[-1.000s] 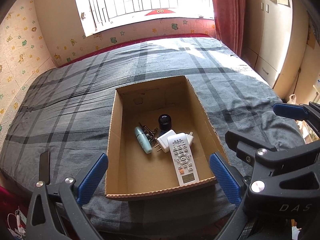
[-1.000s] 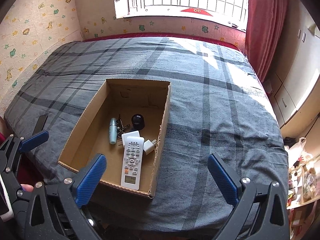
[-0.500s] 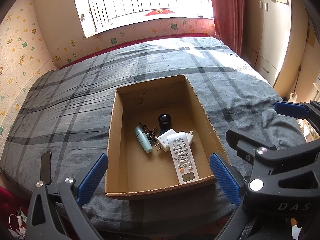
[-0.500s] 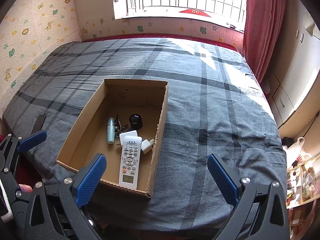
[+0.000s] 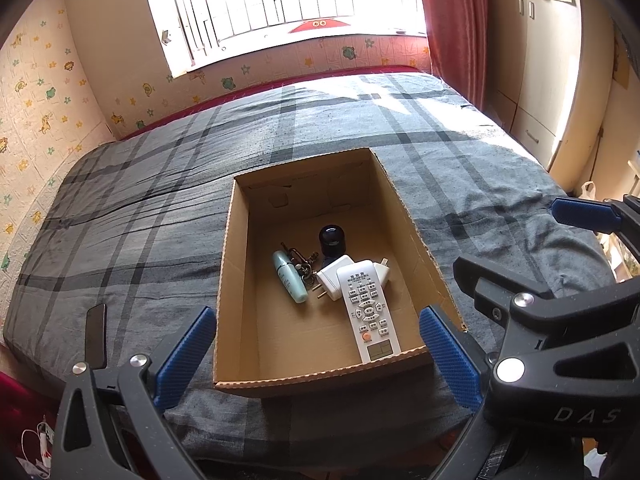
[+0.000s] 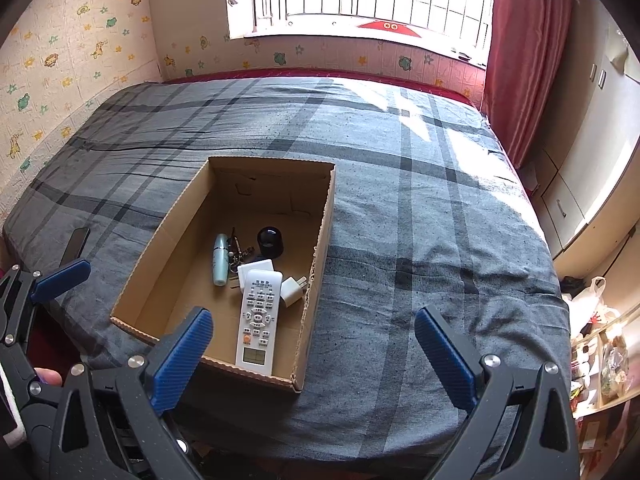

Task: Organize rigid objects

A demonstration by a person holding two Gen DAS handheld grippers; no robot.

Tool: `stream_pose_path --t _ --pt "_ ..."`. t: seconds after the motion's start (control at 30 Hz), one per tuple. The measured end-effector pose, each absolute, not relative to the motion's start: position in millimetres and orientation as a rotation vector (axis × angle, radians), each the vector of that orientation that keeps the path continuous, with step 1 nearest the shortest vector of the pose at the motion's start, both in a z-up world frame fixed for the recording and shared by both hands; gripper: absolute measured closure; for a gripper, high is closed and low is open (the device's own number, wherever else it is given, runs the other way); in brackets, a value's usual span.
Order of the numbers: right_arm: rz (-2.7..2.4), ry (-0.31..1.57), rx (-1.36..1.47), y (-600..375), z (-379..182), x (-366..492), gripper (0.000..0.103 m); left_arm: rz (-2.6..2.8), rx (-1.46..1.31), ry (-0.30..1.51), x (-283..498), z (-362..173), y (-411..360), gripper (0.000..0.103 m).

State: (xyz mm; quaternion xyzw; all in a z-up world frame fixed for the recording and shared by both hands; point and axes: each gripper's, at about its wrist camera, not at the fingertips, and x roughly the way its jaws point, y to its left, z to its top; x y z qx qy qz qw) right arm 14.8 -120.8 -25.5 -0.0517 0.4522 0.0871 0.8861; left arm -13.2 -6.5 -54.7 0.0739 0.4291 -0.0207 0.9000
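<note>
Both hand-held tools hang wide and empty at the bed's near edge, the left gripper facing an open cardboard box, the right gripper beside it. Inside lie a white remote, two chargers, a pale tube, keys and a black cap. The remote looks light, stiff and slick; its long sides appear best to pinch.

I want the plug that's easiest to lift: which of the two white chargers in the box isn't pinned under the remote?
Neither is fully free: the remote overlaps both. The smaller charger by the box's right wall is mostly exposed; the larger charger is half covered.
</note>
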Motion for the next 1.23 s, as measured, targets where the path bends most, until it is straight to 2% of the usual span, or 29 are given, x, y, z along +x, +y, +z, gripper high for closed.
stream_pose_path --t 1.23 --pt "0.167 0.938 -0.133 -115.2 -33.8 29.6 0.0 -0.065 0.151 0.909 1.9 -65.0 -5.3 0.0"
